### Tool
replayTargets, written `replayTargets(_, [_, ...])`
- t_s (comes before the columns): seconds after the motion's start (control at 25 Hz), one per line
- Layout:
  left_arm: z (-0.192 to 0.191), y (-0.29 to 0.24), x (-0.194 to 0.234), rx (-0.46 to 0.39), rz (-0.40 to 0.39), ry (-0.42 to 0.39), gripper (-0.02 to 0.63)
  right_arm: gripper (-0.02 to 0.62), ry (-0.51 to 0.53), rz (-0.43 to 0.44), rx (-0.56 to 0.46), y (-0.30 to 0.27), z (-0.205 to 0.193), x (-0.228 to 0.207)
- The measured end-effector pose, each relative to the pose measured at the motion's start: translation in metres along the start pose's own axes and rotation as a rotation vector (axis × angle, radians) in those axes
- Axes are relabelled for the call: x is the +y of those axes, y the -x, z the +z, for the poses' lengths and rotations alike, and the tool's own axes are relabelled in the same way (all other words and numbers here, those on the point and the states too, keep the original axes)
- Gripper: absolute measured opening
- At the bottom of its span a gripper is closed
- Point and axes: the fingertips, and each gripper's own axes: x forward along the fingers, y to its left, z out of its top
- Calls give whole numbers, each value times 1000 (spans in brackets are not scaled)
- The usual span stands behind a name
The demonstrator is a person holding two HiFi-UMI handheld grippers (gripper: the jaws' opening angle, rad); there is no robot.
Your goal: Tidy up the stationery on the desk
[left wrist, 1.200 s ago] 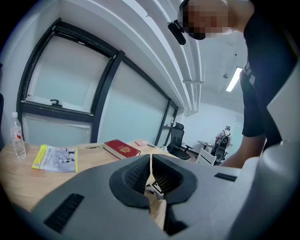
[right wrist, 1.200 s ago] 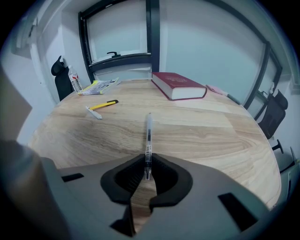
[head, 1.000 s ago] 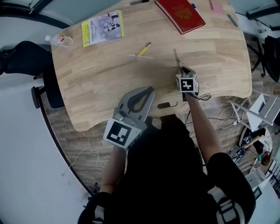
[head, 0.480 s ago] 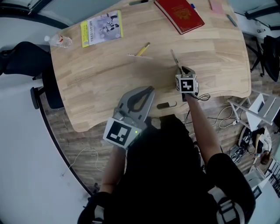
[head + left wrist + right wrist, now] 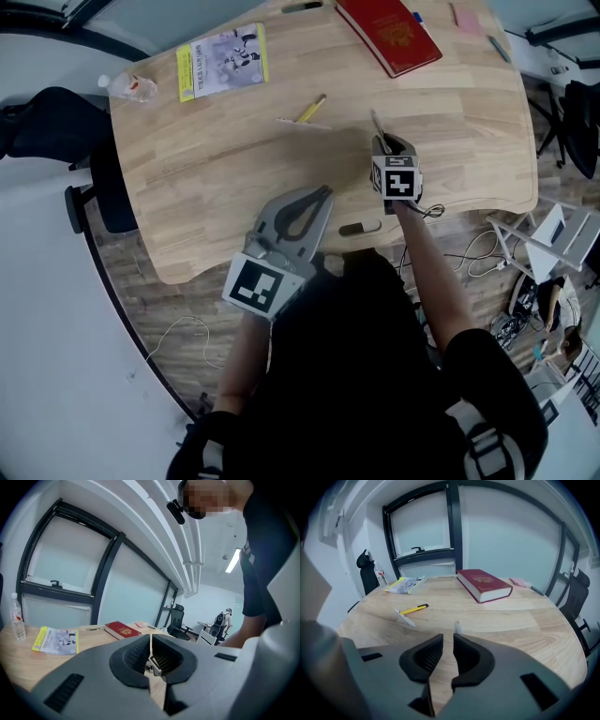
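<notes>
your right tongs (image 5: 385, 143) hang over the desk (image 5: 206, 187) toward its 3 o'clock side, tipped down at the wood. their jaws have just been opening and now stand a narrow slit apart. only bare wood shows between the pads, so they have hold of nothing. a grey pen (image 5: 376, 123) lies just past the tips and runs on toward 12 o'clock. in the right gripper view only its end peeps over the jaws.

your left tongs (image 5: 322, 193) sit at the desk's 6 o'clock edge, aimed toward 1 o'clock, with the tips together. a small pale bit shows lower down in the slit between the pads. it is too small to tell what it is or whether it is pinched.

near the middle of the desk, at 10 o'clock from your right tongs, a yellow pen (image 5: 310, 106) and a pale stick (image 5: 302, 123) lie with their ends meeting.

a red book (image 5: 387, 32) lies flat at the far edge, about 1 o'clock, with a pink note (image 5: 468, 19) near it toward 2 o'clock. a booklet (image 5: 222, 58) with a yellow spine lies at 11 o'clock. a clear bottle (image 5: 127, 86) rests on its side just beside it at the 10 o'clock corner. a small dark clip-like thing (image 5: 359, 227) sits at the 6 o'clock edge, between your two tongs.
</notes>
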Motion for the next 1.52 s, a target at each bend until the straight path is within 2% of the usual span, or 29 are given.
replayTargets(0.44, [2,26,41,-4,47,26,41,84,-69,76,-47,-32,49,73])
replayTargets(0.68, [-3,43,71,13,77,51,41,130,-132,82,-26,-61,59,104])
replayTargets(1.12, [-9,59,112,35,82,67,40,211,-246,-7,27,-106,65,124])
replayTargets(1.4, [-10,61,120,43,64,64,40,206,-214,-70,61,-122,63,128])
replayTargets(1.52, [-10,62,121,45,63,61,40,162,-198,-85,73,-123,61,126])
